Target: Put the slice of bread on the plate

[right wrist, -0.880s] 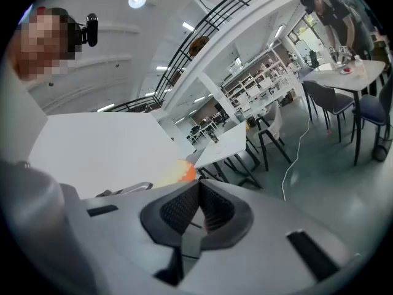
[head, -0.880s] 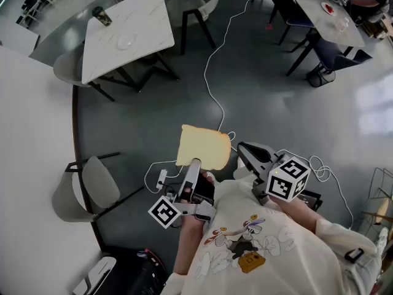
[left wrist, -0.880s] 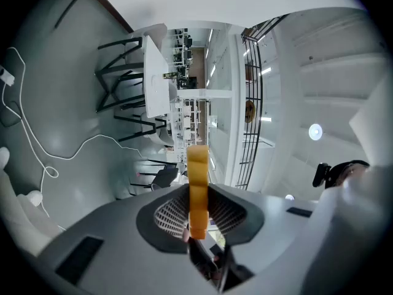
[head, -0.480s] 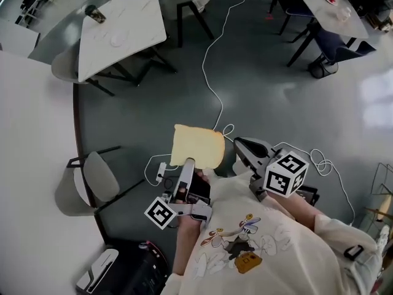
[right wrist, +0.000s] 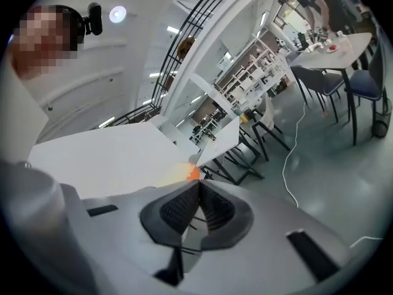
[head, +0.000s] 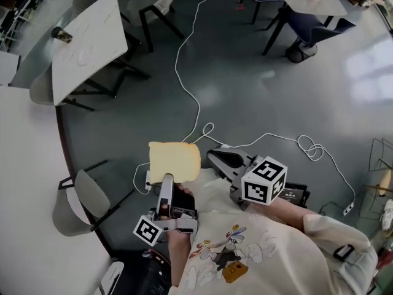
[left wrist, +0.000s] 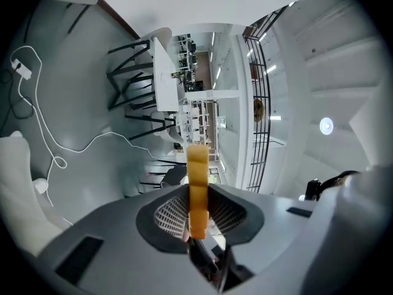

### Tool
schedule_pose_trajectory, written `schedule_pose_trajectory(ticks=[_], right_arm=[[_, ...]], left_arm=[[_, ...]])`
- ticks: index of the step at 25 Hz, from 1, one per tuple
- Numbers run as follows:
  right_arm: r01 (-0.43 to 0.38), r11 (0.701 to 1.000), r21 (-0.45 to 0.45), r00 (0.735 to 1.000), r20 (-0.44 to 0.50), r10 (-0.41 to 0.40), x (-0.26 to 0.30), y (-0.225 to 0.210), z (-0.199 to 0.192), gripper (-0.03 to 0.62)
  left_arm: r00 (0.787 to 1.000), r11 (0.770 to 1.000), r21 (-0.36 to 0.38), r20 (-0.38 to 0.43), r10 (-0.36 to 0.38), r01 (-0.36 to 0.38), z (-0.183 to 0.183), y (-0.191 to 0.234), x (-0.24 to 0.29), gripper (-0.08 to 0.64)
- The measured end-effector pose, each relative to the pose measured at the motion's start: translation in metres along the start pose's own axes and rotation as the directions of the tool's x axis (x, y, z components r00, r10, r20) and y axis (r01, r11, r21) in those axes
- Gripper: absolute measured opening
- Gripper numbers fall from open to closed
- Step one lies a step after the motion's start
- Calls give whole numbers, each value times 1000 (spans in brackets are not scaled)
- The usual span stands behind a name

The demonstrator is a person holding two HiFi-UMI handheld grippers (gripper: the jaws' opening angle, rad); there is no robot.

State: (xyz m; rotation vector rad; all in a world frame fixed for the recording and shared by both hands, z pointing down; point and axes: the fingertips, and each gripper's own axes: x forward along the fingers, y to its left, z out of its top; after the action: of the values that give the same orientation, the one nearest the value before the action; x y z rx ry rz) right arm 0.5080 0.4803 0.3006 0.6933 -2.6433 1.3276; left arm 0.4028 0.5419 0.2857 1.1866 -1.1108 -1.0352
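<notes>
Grey floor point(head: 264, 103) spreads far below my left gripper point(head: 166, 182), with a white cable point(head: 184, 72) trailing across it. A white tabletop point(head: 86, 48) stands well ahead of that gripper and off to its left. The slice of bread point(head: 174, 161) juts forward from the left gripper, which is clamped on its near edge. It looks light, soft and easy to tear, so I judge a gentle, deeper bite safest. My right gripper point(head: 216, 157), just beside, is closed and empty.
</notes>
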Motion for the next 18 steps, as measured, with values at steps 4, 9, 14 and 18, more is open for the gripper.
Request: schedule_pose_trajectory(ticks=[4,9,14,18], right_arm=[[18,999,38,999,31,-20,-24,-12,2,6],[43,995,93,999,26,-45,-49,-33,1,6],[37,998,51,999,-10,-36,-17,-29,8,6],[48,999,22,998,-35,-47,26,-24,16,6]], left_arm=[[998,999,20,-58,28,-27,-28,1,13,94],[998,999,9,-62,31,-31,-52,-1,32,94],[999,999,-7,-8,41,-41,-14,4,33,94],[999,998,-45,34,36,-34,29,11,39,94]])
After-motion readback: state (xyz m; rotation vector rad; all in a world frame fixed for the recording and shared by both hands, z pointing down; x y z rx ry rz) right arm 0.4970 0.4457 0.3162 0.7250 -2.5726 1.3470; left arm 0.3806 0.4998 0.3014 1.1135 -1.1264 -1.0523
